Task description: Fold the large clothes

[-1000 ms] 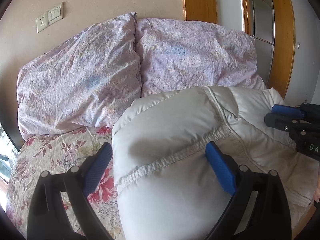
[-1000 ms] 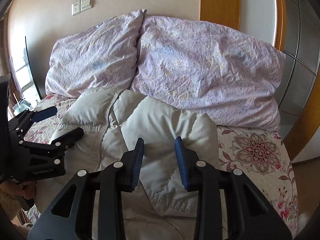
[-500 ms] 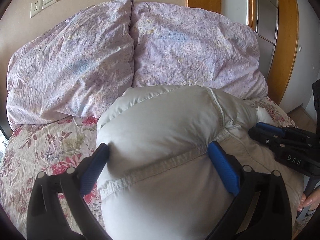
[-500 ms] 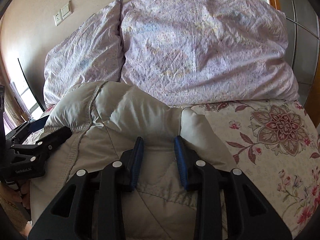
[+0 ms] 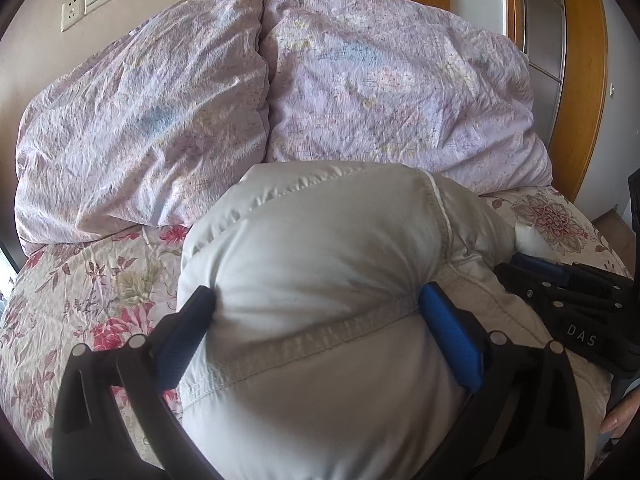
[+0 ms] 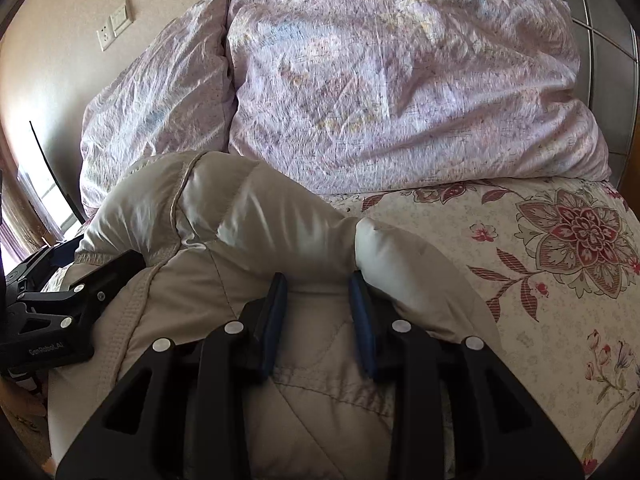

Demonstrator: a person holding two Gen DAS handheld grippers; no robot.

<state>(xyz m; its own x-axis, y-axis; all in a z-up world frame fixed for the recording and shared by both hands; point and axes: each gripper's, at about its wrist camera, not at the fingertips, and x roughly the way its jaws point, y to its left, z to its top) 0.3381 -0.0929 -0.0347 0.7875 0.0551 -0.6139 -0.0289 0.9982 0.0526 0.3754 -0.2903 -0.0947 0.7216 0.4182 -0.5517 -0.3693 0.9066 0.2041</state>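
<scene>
A puffy cream padded jacket (image 5: 320, 240) lies bunched on the floral bedspread (image 5: 80, 300), just in front of the pillows. My left gripper (image 5: 316, 296) straddles a thick bulge of it. Its jaws stand wide open and the blue pads (image 5: 452, 340) rest against the bulge's sides without pinching. My right gripper (image 6: 318, 282) is shut on a fold of the jacket (image 6: 240, 216) near its right edge, where the fabric puckers between the narrow jaws. Each gripper shows in the other's view: the right gripper (image 5: 560, 280) at the right, the left gripper (image 6: 80, 292) at the left.
Two lilac pillows (image 5: 140, 120) (image 5: 400, 100) lean on the wall at the head of the bed. The bedspread (image 6: 540, 280) lies bare to the jacket's right. A wooden door frame (image 5: 580, 80) stands at the far right. A hand (image 5: 620, 416) shows at the right edge.
Both grippers have sunk toward the bed and moved nearer the pillows with the jacket. The left jaws have spread a little wider, and the jacket now fills the gap between them.
</scene>
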